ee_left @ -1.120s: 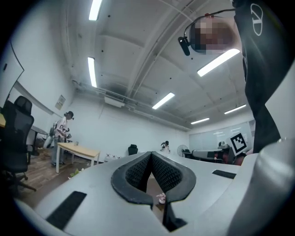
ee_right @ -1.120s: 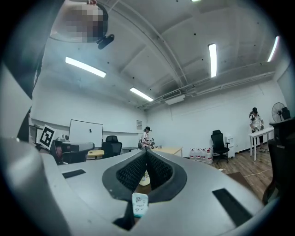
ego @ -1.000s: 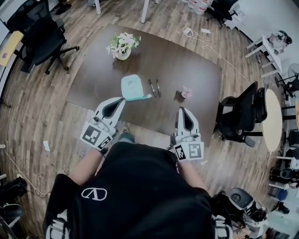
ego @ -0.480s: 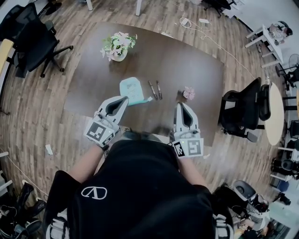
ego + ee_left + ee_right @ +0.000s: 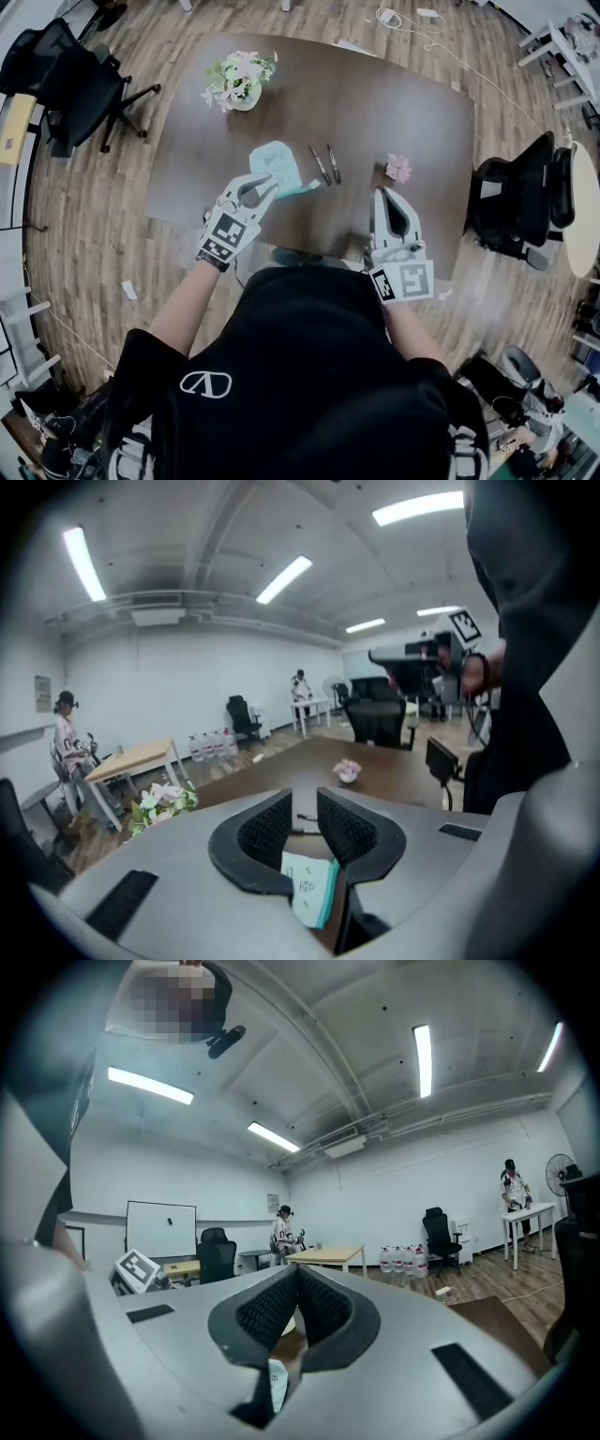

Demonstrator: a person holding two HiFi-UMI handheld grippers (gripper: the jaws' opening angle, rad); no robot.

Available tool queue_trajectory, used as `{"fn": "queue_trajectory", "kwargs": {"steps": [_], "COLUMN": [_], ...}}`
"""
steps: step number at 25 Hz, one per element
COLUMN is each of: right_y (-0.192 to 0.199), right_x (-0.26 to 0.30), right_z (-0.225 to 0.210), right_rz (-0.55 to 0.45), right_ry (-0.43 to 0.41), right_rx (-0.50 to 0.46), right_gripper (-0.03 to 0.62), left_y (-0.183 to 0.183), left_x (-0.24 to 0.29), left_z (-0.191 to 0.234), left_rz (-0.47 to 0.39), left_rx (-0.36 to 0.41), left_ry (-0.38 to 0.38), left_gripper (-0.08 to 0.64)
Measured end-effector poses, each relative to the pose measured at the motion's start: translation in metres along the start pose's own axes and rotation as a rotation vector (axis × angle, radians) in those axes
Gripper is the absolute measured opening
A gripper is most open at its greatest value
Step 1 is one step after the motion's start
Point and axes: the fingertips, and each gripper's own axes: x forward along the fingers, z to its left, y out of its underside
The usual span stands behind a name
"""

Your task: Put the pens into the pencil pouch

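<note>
While right tongs (image 5: 298, 1279) sit shut and empty, left tongs (image 5: 305, 808) have just parted slightly, holding nothing.

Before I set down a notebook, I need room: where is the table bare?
Bare: the far stretch of the table right of the flower vase, and its left end between vase and near edge. Crowded: middle row of pouch, pens and pink flowers.

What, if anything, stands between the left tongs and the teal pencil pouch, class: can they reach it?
Probably yes. The left tongs hang at the near edge of the pencil pouch, and nothing lies in the way. Their jaws have just been opening and stand a little apart, with nothing pinched between them.
</note>
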Motion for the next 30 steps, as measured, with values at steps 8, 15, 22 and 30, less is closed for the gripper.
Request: {"fn": "queue_trajectory", "kwargs": {"steps": [8,15,22,30], "right_y": [0.025,0.038,0.045,0.049], "right_x": [-0.02,-0.038,-0.042,-0.044], "right_z": [-0.027,-0.046,-0.049,-0.05], "right_rz": [0.065,0.117,0.146,0.154], "right_ry": [0.069,0.128,0.14,0.142], "right_rx": [0.03,0.028,0.03,0.032], "right_gripper": [-0.002,-0.002,-0.002,-0.002], "left_y": [0.112,0.191,0.238,0.25], "left_x": [0.085,0.127,0.136,0.139], "left_z": [-0.019,-0.042,-0.045,-0.05], "left_rz": [0.385,0.595,0.713,0.743], "left_rx": [0.248,0.367,0.381,0.353], "left_ry": [0.191,0.355,0.415,0.438], "left_gripper": [0.209,0.212,0.179,0.076]}}
